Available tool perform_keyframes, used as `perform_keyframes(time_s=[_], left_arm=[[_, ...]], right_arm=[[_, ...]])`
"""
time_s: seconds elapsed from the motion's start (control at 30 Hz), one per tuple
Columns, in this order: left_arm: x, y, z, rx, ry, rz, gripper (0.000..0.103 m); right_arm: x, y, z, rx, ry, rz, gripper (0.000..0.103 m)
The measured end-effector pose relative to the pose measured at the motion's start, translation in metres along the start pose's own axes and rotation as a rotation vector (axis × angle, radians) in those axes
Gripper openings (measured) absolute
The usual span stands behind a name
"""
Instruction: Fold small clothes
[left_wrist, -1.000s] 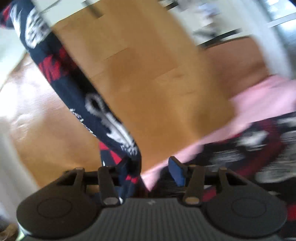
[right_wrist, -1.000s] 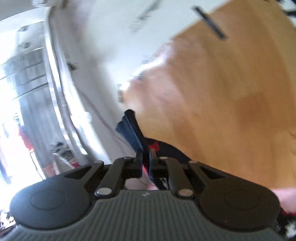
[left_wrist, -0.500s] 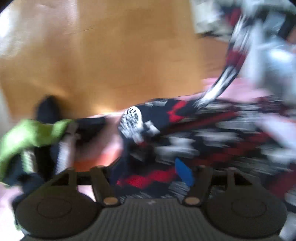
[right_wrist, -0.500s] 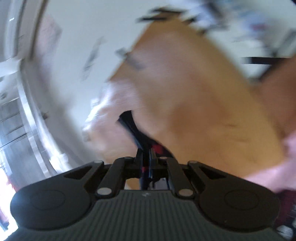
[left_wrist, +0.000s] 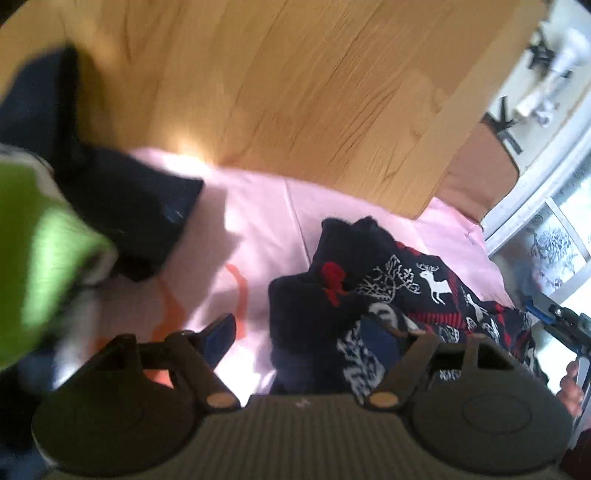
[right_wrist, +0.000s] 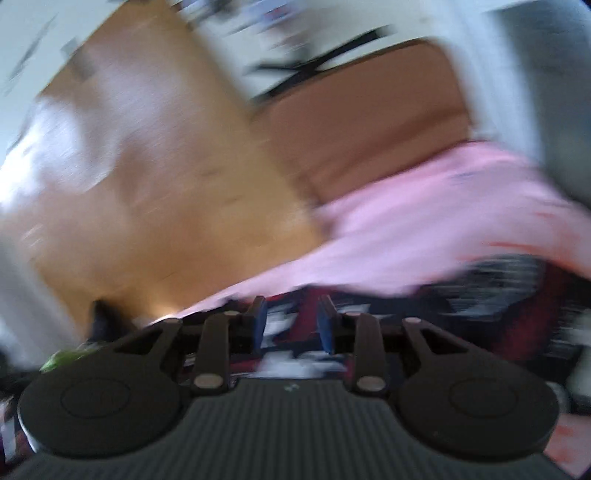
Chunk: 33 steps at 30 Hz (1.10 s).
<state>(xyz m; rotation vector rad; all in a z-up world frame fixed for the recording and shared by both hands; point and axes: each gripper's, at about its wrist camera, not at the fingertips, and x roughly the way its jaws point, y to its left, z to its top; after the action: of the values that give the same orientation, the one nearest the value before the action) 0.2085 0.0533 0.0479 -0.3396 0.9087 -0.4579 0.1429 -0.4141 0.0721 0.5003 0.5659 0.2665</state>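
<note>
A pink cloth (left_wrist: 258, 221) covers the near part of the work surface, with an orange printed mark on it near the left gripper. Beyond the cloth lies a pale wooden tabletop (left_wrist: 295, 92) with visible grain and a bright patch of sunlight at the cloth's far edge. Past the table's right-hand end sits a brown surface (left_wrist: 480, 177), then a white window frame (left_wrist: 535, 206) and a pale floor with dark, blurred shapes on it.

The navy patterned garment (left_wrist: 388, 295), knitted with white reindeer and red shapes, lies crumpled on the pink cloth at right of centre. The left gripper (left_wrist: 306, 332) hovers just above it with its jaws spread wide, holding nothing; its left finger is over bare pink cloth and its right finger is over the garment. A dark navy folded garment (left_wrist: 147, 214) rests on the cloth at the left, and a lime-green and white garment (left_wrist: 44, 251) sits blurred beside it, nearer the camera.

The right wrist view is heavily motion-blurred. The right gripper (right_wrist: 291, 325) has its blue pads apart with a clear gap, nothing between them, low over the same patterned garment (right_wrist: 498, 310), with the pink cloth (right_wrist: 424, 229) and wooden tabletop (right_wrist: 166, 184) beyond
</note>
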Motion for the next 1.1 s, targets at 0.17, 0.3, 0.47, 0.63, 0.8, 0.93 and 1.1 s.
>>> perform_keyframes(time_s=[0.17,0.3,0.47,0.63,0.8,0.93,1.1], left_arm=[[0.015,-0.005,0.002,0.021,-0.038,0.006,0.026],[-0.005,0.000,0.019,0.056,-0.186,0.101,0.025],[0.027,0.014,0.012,0.063,-0.145,0.256,0.049],[0.010,0.005,0.000,0.147,-0.185,0.288,0.055],[0.000,0.005,0.007,0.116,-0.183,0.214,0.066],[0.005,-0.019,-0.007,0.179,-0.151,0.176,0.073],[0.009,-0.050,-0.056,0.356,-0.171,0.221,0.072]], right_arm=[[0.138,0.075,-0.012,-0.066,0.344,0.177,0.028],[0.251,0.118,-0.024,-0.084,0.513,0.208,0.014],[0.303,0.146,-0.027,-0.118,0.485,0.179,0.011],[0.251,0.127,-0.020,-0.135,0.430,0.220,0.027],[0.182,0.088,-0.001,-0.221,0.353,0.174,0.043],[0.184,0.099,0.002,-0.219,0.385,0.181,0.046],[0.230,0.145,-0.003,-0.234,0.420,0.260,0.041]])
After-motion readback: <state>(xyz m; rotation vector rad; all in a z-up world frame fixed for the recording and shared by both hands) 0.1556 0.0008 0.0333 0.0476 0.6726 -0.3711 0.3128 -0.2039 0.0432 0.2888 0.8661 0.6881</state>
